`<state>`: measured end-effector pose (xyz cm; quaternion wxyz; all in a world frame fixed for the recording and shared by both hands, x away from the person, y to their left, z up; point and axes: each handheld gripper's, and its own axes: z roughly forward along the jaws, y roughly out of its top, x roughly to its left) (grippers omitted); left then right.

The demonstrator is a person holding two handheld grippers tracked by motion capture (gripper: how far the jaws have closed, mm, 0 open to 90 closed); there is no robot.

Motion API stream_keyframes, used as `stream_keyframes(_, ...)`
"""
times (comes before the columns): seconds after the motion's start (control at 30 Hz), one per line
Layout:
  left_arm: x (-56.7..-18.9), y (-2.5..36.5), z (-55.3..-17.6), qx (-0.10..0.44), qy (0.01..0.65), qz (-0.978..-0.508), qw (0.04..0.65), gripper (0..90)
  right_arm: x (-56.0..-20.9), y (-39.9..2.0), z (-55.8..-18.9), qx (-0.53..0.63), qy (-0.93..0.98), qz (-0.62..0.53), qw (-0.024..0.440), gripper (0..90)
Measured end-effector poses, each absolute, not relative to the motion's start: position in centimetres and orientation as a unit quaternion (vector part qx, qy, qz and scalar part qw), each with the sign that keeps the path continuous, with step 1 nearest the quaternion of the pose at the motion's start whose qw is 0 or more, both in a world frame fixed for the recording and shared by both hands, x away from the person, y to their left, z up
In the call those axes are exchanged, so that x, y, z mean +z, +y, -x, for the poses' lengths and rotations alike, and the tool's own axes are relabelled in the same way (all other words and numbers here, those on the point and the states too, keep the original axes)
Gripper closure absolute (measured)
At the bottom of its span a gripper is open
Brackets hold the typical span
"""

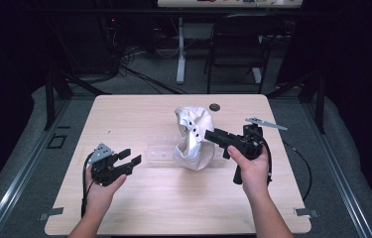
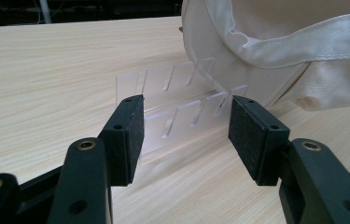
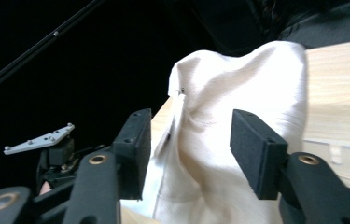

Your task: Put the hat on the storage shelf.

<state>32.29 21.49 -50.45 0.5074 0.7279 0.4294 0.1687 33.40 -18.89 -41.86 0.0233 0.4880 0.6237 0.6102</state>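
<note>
A white cloth bag (image 1: 192, 141) stands slumped at the middle of the table, its mouth turned to the left. Just left of it lies a clear slotted plastic rack (image 1: 161, 149). My left gripper (image 1: 131, 156) is held low at the left, open, aimed at the rack (image 2: 177, 105), with the bag's hemmed rim (image 2: 280, 49) beyond it. My right gripper (image 1: 216, 142) is raised against the bag's right side, also open. In the right gripper view the bag (image 3: 238, 116) sits just beyond the jaws, and nothing is gripped (image 3: 186, 140).
A small dark round object (image 1: 215, 106) lies near the table's far edge behind the bag. The wooden table (image 1: 173, 203) has bare room in front. A chair (image 1: 238, 44) and desk legs stand on the floor beyond. The left gripper's grey plate (image 3: 39, 140) is seen past the bag.
</note>
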Motion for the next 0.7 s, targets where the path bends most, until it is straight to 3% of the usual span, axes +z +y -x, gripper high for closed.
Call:
stream_keyframes(0.33,-50.4,21.6,-32.3,0.173,0.432,-0.726,0.506,45.8,-43.2,-20.9,-31.6,0.609,0.617,-0.495,0.062,41.8)
stream_keyframes(0.7,-50.4,21.5,-32.1,0.179,0.43,-0.729,0.502,45.8,-43.5,-21.7,-30.5,0.608,0.615,-0.497,0.071,41.8)
